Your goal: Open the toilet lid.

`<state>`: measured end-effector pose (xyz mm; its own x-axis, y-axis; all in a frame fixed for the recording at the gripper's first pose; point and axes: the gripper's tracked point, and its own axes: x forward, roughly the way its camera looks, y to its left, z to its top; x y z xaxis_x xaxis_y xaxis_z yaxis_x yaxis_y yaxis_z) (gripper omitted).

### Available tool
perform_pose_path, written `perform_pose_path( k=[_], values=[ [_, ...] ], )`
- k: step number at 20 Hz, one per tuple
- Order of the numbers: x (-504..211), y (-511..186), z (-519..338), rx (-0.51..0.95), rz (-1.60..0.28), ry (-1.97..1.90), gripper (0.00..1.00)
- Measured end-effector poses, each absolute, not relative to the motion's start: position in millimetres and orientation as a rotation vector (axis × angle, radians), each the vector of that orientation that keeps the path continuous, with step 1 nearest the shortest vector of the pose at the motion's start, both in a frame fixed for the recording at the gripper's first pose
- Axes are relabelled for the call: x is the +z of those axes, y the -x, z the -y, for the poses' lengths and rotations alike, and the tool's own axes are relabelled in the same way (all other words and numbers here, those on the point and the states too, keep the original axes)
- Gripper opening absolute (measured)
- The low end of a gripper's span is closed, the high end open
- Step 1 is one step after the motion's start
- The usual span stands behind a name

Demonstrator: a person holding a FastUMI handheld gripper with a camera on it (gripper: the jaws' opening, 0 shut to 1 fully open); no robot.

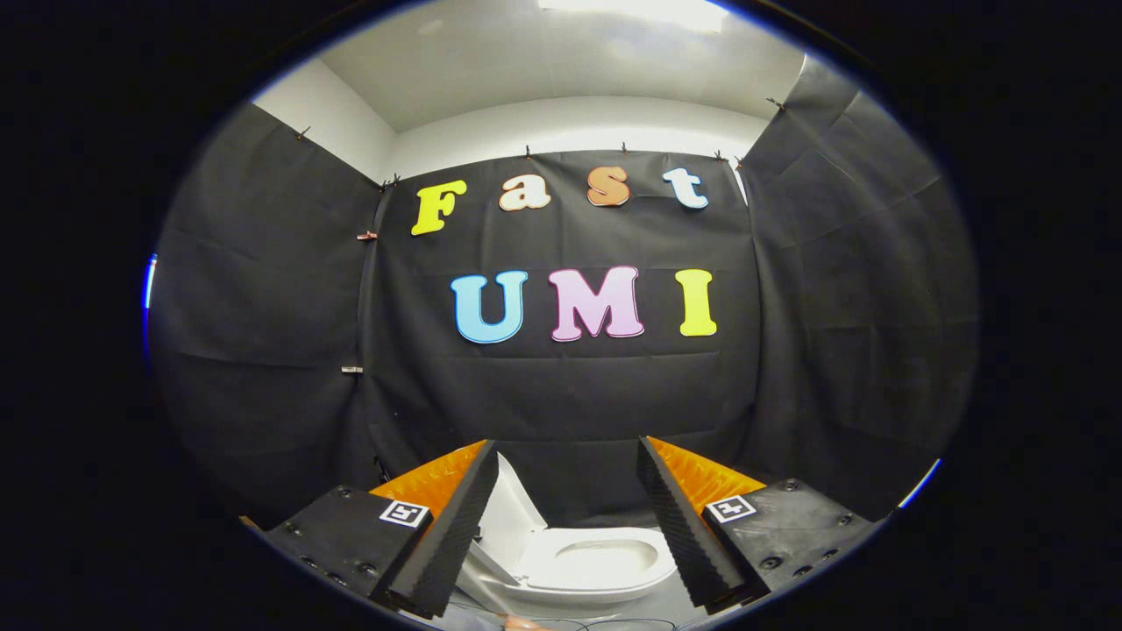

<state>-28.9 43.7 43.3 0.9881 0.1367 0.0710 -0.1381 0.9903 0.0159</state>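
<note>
A small white toilet [596, 565] stands low, just ahead of the fingers and between them. Its lid [507, 517] is raised and leans back beside the left finger, and the seat ring [561, 574] and the oval bowl opening [609, 559] are uncovered. My gripper [568, 456] is held above and in front of the toilet, open, with a wide gap and nothing between the fingers. Neither finger touches the lid or the seat.
Black cloth walls [561, 394] close in the booth behind and on both sides of the toilet. White room walls and a ceiling light [631, 10] show above the cloth. The floor around the toilet base is pale grey [614, 613].
</note>
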Motion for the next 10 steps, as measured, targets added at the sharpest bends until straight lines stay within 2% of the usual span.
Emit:
perform_pose_path(
  k=[10],
  values=[
    [42.6,26.7,-43.5,0.135,0.063,-0.028,0.99]
  ],
)
